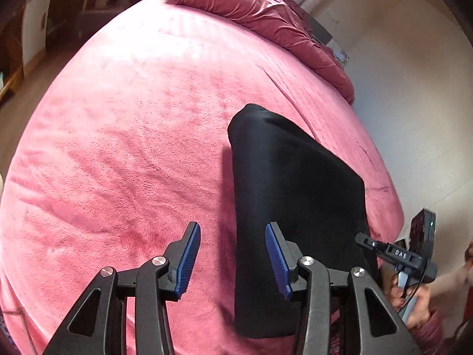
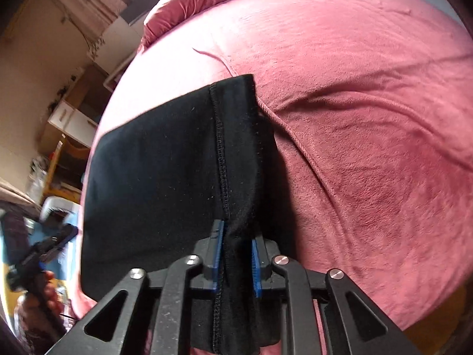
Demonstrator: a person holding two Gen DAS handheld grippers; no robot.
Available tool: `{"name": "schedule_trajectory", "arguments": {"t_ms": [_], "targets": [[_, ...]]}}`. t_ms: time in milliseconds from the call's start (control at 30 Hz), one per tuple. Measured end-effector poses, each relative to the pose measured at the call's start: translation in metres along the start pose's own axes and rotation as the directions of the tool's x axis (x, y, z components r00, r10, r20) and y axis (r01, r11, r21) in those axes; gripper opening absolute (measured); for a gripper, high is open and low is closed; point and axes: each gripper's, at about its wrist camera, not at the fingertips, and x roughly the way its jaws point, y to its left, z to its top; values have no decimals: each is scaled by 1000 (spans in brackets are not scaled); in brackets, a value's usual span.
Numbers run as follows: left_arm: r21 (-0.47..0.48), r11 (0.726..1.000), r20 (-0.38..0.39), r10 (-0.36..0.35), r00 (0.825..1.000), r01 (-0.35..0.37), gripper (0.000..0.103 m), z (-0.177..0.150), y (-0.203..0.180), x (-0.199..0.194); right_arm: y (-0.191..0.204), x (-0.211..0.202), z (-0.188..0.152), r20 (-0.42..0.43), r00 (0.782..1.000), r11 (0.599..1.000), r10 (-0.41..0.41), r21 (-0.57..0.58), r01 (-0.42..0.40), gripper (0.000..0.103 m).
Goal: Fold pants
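Black pants [image 1: 295, 189], folded into a thick rectangle, lie on the pink bed cover [image 1: 133, 148] near the bed's right edge. In the left wrist view my left gripper [image 1: 232, 236] stands open just above the cover, straddling the near left edge of the pants without its blue pads pressing on anything. In the right wrist view my right gripper [image 2: 236, 236] is shut on a bunched fold of the pants [image 2: 162, 177] beside a stitched seam. The right gripper [image 1: 396, 254] also shows at the pants' near right corner, in a person's hand.
A rumpled pink duvet [image 1: 266, 20] is heaped at the far end of the bed. A beige wall [image 1: 414, 103] runs close along one side. Wooden shelves and drawers [image 2: 74, 118] stand beyond the bed's edge. The left gripper [image 2: 38, 254] appears blurred there.
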Motion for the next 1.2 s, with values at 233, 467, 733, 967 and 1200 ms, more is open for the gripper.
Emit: {"name": "schedule_trajectory", "arguments": {"t_ms": [233, 467, 733, 967, 1200], "targets": [[3, 998, -55, -66, 996, 66, 71, 11, -12, 26, -18, -11, 3, 44, 997, 994, 69, 81, -73, 67], [29, 993, -119, -110, 987, 114, 71, 7, -19, 48, -33, 8, 4, -27, 992, 987, 122, 110, -118, 70], [-11, 987, -172, -158, 972, 158, 62, 6, -17, 68, -37, 41, 9, -96, 978, 977, 184, 124, -172, 68], [-7, 978, -141, -209, 968, 210, 40, 4, -18, 58, -12, 30, 6, -85, 982, 986, 166, 28, -164, 42], [52, 969, -43, -241, 970, 243, 38, 19, -21, 15, 35, 13, 34, -54, 981, 978, 186, -90, -190, 39]]}}
